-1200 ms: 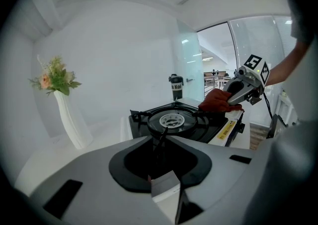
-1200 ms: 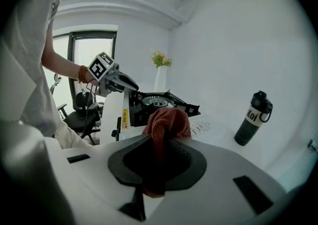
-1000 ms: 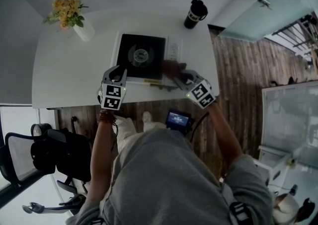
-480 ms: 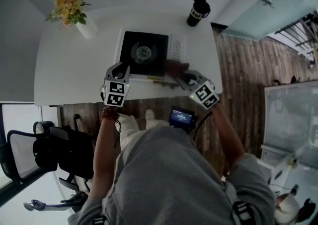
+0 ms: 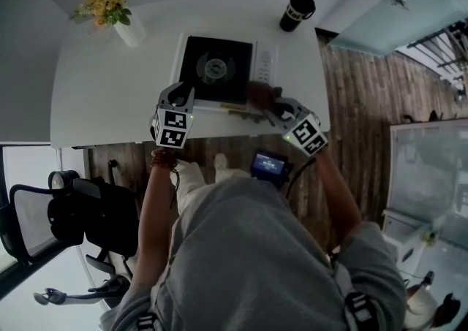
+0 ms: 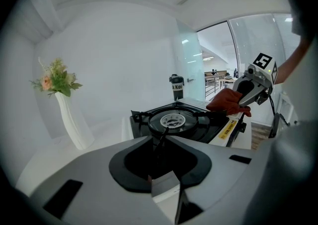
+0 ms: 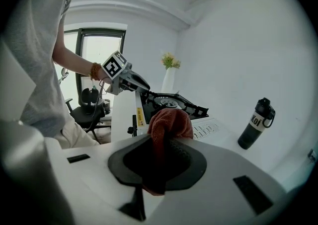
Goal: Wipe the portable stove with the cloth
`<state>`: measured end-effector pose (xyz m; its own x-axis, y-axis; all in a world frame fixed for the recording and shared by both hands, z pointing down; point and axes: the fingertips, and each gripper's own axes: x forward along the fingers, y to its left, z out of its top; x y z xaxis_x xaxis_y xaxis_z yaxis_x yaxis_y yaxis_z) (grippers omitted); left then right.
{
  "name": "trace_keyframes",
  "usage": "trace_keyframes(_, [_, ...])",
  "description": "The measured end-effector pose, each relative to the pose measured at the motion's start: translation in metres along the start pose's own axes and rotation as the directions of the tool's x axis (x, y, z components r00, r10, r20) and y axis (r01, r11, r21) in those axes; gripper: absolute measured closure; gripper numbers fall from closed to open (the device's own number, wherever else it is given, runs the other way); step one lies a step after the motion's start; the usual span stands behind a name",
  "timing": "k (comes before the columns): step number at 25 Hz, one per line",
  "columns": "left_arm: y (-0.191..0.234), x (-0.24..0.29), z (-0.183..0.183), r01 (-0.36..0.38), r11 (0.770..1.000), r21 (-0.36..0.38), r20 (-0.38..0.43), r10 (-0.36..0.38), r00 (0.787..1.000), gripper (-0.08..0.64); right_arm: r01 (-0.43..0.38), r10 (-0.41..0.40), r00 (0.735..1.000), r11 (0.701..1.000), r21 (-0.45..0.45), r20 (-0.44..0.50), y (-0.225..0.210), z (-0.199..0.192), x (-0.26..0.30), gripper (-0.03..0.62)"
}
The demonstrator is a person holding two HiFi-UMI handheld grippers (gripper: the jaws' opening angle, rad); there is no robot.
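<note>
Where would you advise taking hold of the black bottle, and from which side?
Probably round the straight middle of the bottle, coming level from the near side: it stands upright, with bare table there and the stove off to the left.

Soft, even daylight, brightest from the window (image 7: 94, 60) at ten o'clock of the right gripper view, casts faint shadows, while fisheye bending and black vignetting ring both gripper views and the right gripper (image 7: 166, 142) looms blurred.

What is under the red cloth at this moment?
The cloth, clamped in the right tool, lies over the near right corner of the stove, beside its white side panel. The surface directly beneath is covered, so contact cannot be confirmed.
</note>
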<state>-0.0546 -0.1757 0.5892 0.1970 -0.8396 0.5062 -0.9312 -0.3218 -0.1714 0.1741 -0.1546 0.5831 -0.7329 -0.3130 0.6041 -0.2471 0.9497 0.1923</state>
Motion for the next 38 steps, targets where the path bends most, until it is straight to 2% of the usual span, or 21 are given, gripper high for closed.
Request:
trace_keyframes(2, [0.000, 0.000, 0.000, 0.003, 1.000, -0.006, -0.004, -0.003, 1.000, 0.466, -0.027, 0.027, 1.000, 1.000, -0.005, -0.002, 0.003, -0.001, -0.001, 0.532])
trace_keyframes(5, [-0.002, 0.000, 0.000, 0.007, 1.000, -0.004, 0.004, -0.007, 1.000, 0.466, -0.120, 0.119, 0.993, 0.992, 0.027, 0.021, 0.004, -0.001, -0.008, 0.531])
trace_keyframes(8, [-0.003, -0.001, -0.002, 0.004, 1.000, 0.000, -0.003, -0.004, 1.000, 0.466, -0.197, 0.185, 0.973, 0.977, 0.084, 0.137, -0.005, 0.012, -0.022, 0.529])
trace_keyframes(11, [-0.003, -0.001, -0.001, 0.008, 1.000, 0.000, -0.005, -0.008, 1.000, 0.466, -0.147, 0.114, 0.962, 0.982, 0.116, 0.249, -0.035, 0.037, -0.038, 0.528])
trace_keyframes(14, [-0.002, -0.001, -0.001, 0.005, 1.000, 0.001, 0.000, -0.005, 1.000, 0.466, -0.040, 0.005, 0.957, 0.992, 0.116, 0.289, -0.071, 0.058, -0.041, 0.528])
trace_keyframes(17, [-0.003, 0.000, -0.002, 0.006, 1.000, 0.000, -0.002, -0.006, 1.000, 0.466, 0.078, -0.094, 0.968, 0.994, 0.076, 0.234, -0.104, 0.064, -0.026, 0.528])
trace_keyframes(19, [-0.003, -0.001, -0.002, 0.006, 1.000, -0.001, -0.003, -0.006, 1.000, 0.466, 0.108, -0.113, 0.980, 0.993, 0.042, 0.161, -0.116, 0.062, -0.007, 0.528])
trace_keyframes(24, [-0.003, -0.001, -0.002, 0.008, 1.000, -0.009, -0.008, -0.009, 1.000, 0.469, 0.070, -0.070, 0.997, 0.996, -0.063, -0.010, -0.123, 0.052, 0.048, 0.528])
trace_keyframes(28, [-0.003, -0.001, -0.001, 0.008, 1.000, -0.010, -0.005, -0.008, 1.000, 0.474, 0.060, -0.063, 0.996, 0.997, -0.050, -0.065, -0.132, 0.052, 0.078, 0.528])
trace_keyframes(32, [-0.004, -0.002, 0.000, 0.011, 1.000, -0.011, -0.002, -0.011, 1.000, 0.474, 0.032, -0.043, 0.991, 0.996, -0.082, -0.128, -0.129, 0.050, 0.099, 0.528])
trace_keyframes(35, [-0.003, -0.002, 0.000, 0.012, 1.000, -0.011, -0.002, -0.012, 1.000, 0.479, 0.012, -0.016, 0.989, 1.000, -0.025, -0.146, -0.130, 0.047, 0.106, 0.529])
trace_keyframes(38, [-0.001, -0.003, -0.001, 0.007, 1.000, -0.010, -0.002, -0.007, 1.000, 0.486, -0.002, -0.003, 0.987, 0.999, -0.035, -0.163, -0.125, 0.045, 0.106, 0.531])
